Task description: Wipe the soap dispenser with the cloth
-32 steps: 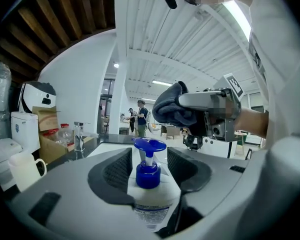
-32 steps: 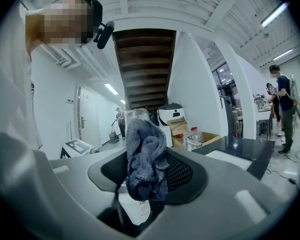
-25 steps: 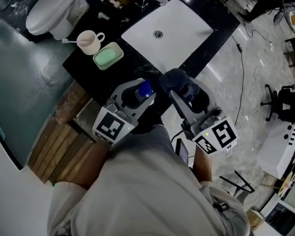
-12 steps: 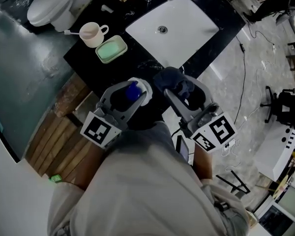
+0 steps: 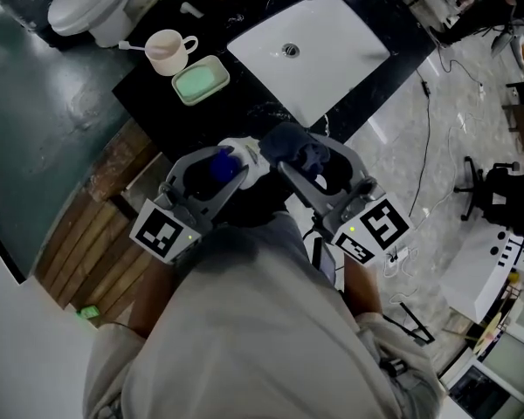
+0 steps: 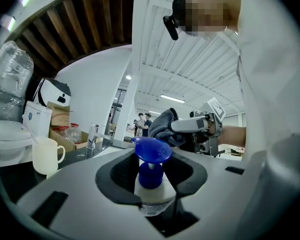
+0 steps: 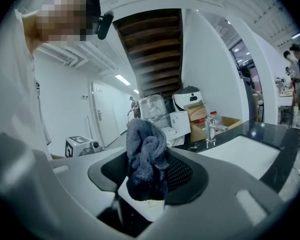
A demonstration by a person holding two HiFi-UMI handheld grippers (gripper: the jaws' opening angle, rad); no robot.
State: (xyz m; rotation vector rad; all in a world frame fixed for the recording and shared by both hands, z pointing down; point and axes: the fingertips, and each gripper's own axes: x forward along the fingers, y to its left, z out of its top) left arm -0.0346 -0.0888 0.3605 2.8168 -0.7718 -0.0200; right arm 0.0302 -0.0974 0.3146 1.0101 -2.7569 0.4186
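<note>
Lowest in the head view, the person's pale-shirted torso (image 5: 244,330) fills the bottom of the frame. Just above it, each hand holds a grey gripper with a square-marker cube.

The left gripper (image 6: 151,178) is clamped on the white plastic soap dispenser with a blue pump top (image 6: 149,156). Its dark pads press on the bottle's neck from both sides, and the pump head stands up above them.

The right gripper (image 7: 146,178) pinches a bunched dark grey-blue cloth (image 7: 145,149), which bulges out above its jaws. In the head view, at frame centre, the cloth sits just right of the dispenser. Whether the two touch cannot be told.

Beyond the grippers, a black counter (image 5: 162,103) runs toward the top of the frame. A white rectangular sink basin (image 5: 332,33) is set into it at upper centre. Left of the sink lie a pale green soap dish (image 5: 201,80) and a cream mug (image 5: 166,51). A white toilet (image 5: 92,3) fills the upper left corner. Brown wooden slats (image 5: 87,251) lie at lower left.
</note>
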